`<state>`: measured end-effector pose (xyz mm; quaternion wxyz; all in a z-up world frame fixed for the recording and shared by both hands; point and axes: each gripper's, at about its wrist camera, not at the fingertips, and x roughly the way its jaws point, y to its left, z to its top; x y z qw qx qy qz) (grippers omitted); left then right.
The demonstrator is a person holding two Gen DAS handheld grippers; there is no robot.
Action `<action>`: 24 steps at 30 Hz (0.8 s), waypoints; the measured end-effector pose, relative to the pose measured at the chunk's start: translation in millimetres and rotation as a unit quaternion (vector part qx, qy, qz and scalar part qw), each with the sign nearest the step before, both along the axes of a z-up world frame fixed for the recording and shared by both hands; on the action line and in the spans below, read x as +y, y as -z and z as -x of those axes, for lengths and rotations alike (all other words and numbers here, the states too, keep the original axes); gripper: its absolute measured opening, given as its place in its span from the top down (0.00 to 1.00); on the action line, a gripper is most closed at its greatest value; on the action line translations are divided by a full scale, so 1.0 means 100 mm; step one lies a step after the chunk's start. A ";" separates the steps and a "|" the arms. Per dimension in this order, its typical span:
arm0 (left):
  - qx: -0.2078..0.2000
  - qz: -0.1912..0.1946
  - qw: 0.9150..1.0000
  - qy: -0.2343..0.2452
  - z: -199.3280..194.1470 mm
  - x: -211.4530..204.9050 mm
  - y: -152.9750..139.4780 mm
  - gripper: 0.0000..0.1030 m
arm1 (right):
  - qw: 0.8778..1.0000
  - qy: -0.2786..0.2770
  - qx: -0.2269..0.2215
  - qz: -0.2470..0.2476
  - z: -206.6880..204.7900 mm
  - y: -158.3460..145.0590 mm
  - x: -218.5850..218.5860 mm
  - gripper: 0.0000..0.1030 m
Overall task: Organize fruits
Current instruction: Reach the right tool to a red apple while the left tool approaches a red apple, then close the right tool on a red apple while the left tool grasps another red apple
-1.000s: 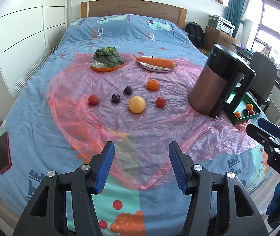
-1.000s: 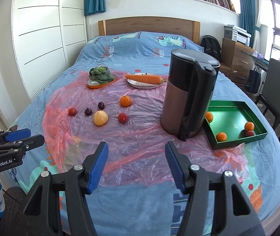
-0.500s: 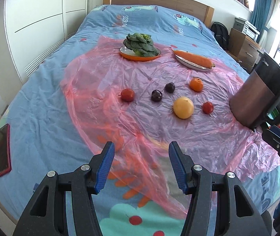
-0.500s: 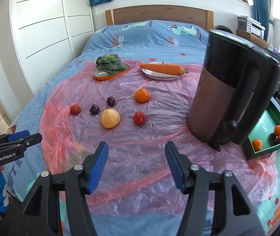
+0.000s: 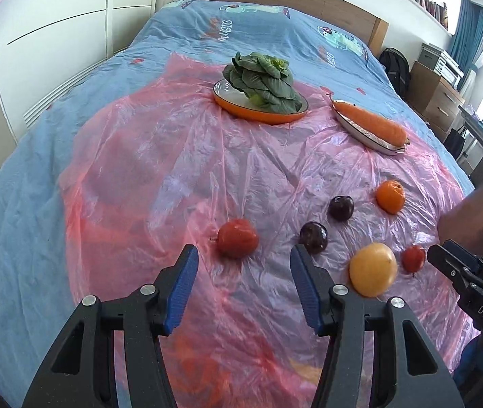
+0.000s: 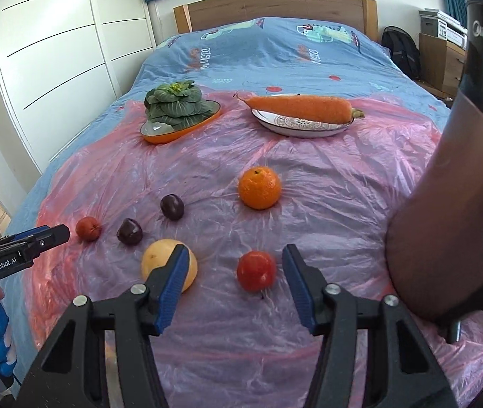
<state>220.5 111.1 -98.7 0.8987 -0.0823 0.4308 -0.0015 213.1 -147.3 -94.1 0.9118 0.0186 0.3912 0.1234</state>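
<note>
A: Grippers converge on loose fruit spread over pink plastic on a bed. Left gripper point(image 5: 243, 285) hangs spread and empty, a red fruit point(image 5: 237, 242) lying just beyond its tips. Right gripper point(image 6: 233, 280) has its jaws closing, pads not yet touching the second red fruit point(image 6: 256, 270) that sits just ahead of them, slightly toward the right pad.

B: Where does everything sit relative to the yellow fruit point(image 6: 168, 265)?

A: Right's red fruit lies just beside it on the kettle point(image 6: 452, 204) side. Two dark plums point(image 6: 129, 232) lie just behind it, the orange point(image 6: 259, 187) farther back. Left's red fruit lies beyond the plums, away from the kettle.

B: How should the pickup go, in your judgement?

A: Right's left finger point(image 6: 170, 284) already overlaps the yellow fruit in view, so ease forward until the red fruit sits squarely between the pads, then shift toward the kettle before squeezing. Close gently; the fruit looks soft and round, likely to roll on slick plastic. Lift straight up so the sheet is not dragged.
</note>
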 end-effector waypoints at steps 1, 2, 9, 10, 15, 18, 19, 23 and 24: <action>0.002 -0.004 1.000 -0.002 -0.04 0.00 0.06 0.53 | 1.000 0.002 0.001 0.000 -0.05 0.05 0.00 0.27; 0.004 -0.004 1.000 -0.004 -0.07 0.00 0.11 0.54 | 1.000 0.003 0.002 -0.002 -0.09 0.10 -0.01 0.28; 0.012 -0.011 1.000 -0.012 -0.18 0.04 0.41 0.63 | 1.000 0.012 0.008 -0.006 -0.24 0.39 -0.08 0.53; 0.008 -0.010 1.000 -0.012 -0.18 0.05 0.42 0.64 | 1.000 0.010 0.007 -0.006 -0.25 0.41 -0.07 0.59; -0.004 -0.016 1.000 -0.007 -0.17 0.04 0.50 0.64 | 1.000 0.003 -0.005 0.006 -0.21 0.47 -0.02 0.60; -0.009 -0.013 1.000 -0.003 -0.17 0.05 0.51 0.64 | 1.000 0.000 -0.018 0.019 -0.16 0.45 0.01 0.60; -0.010 -0.011 1.000 -0.002 -0.17 0.05 0.51 0.64 | 1.000 -0.001 -0.022 0.022 -0.14 0.44 0.02 0.60; -0.015 -0.017 1.000 0.002 -0.17 0.04 0.53 0.64 | 0.999 -0.002 -0.028 0.037 -0.11 0.42 0.06 0.60; -0.017 -0.019 1.000 0.003 -0.16 0.04 0.53 0.64 | 0.999 -0.002 -0.030 0.041 -0.10 0.42 0.07 0.60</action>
